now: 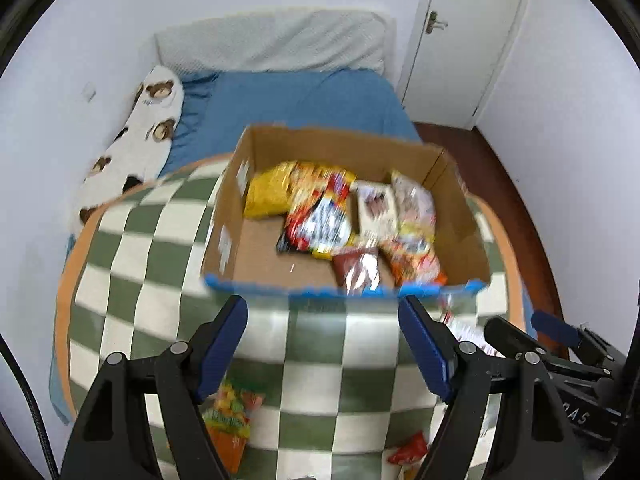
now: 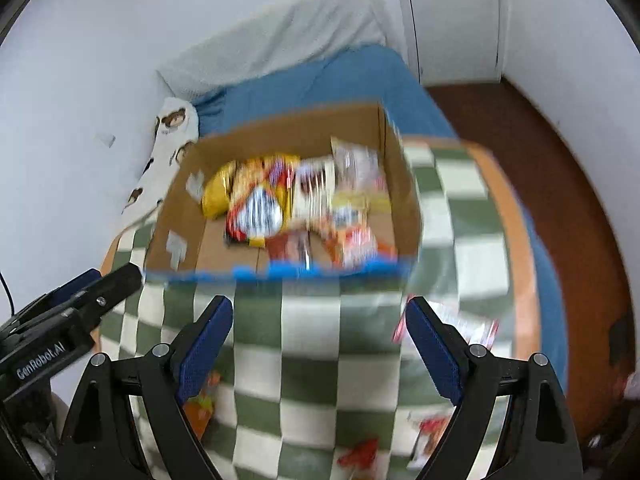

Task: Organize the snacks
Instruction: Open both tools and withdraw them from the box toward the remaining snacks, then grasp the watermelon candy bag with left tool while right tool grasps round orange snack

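An open cardboard box [image 1: 260, 258] [image 2: 216, 248] with a blue-taped front edge sits on a green-and-white checked blanket [image 1: 168, 264] [image 2: 312, 328]. It holds several snack bags, among them a yellow bag [image 1: 266, 194] [image 2: 216, 196] and a red-and-white bag [image 1: 320, 220] [image 2: 256, 212]. Loose packets lie on the blanket nearer me: an orange-green packet [image 1: 230, 412] [image 2: 204, 400], a red packet [image 1: 412, 448] [image 2: 360, 456] and a white packet [image 1: 464, 328] [image 2: 472, 324]. My left gripper [image 1: 322, 316] [image 2: 100, 284] hovers open before the box, nothing between its fingers. My right gripper [image 2: 320, 316] [image 1: 560, 332] is open and empty beside it.
The blanket lies on a bed with a blue sheet [image 1: 296, 100], a bear-print pillow [image 1: 148, 136] along the left wall and a white headboard cushion [image 1: 272, 44]. A white door [image 1: 468, 32] and dark wooden floor [image 2: 560, 184] are to the right of the bed.
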Demonstrator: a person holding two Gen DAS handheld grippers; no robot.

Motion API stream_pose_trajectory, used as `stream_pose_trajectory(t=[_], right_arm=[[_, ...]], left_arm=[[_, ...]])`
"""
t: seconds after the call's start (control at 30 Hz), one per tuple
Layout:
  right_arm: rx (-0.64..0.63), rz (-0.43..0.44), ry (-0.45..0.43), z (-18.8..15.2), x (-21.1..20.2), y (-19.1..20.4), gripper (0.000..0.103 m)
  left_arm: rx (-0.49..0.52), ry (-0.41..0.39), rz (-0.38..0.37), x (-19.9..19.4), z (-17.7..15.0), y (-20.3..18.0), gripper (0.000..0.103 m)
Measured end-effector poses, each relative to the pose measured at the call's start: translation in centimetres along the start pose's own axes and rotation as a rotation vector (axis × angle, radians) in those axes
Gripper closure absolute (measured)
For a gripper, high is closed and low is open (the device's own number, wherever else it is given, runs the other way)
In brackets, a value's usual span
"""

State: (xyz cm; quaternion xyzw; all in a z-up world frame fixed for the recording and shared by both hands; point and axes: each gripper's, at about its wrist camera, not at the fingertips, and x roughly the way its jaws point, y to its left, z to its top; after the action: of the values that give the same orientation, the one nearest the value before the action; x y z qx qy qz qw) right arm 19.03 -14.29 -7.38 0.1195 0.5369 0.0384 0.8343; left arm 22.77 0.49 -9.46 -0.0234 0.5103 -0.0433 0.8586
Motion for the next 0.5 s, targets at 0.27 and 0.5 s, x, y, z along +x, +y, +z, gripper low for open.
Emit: stream_pose_trajectory(t=[0.27,0.5], right_arm=[[0.111,0.037,0.294,-10.6,6.2,-4.4,0.012],[0.215,-0.015,0.511,-19.5,10.9,-7.3,0.013]], left_arm=[[-0.056,0.242,0.131,5.6,-9.7,4.8,0.026],[-0.128,0.381,0.167,8.4,-16.2,9.6,0.026]])
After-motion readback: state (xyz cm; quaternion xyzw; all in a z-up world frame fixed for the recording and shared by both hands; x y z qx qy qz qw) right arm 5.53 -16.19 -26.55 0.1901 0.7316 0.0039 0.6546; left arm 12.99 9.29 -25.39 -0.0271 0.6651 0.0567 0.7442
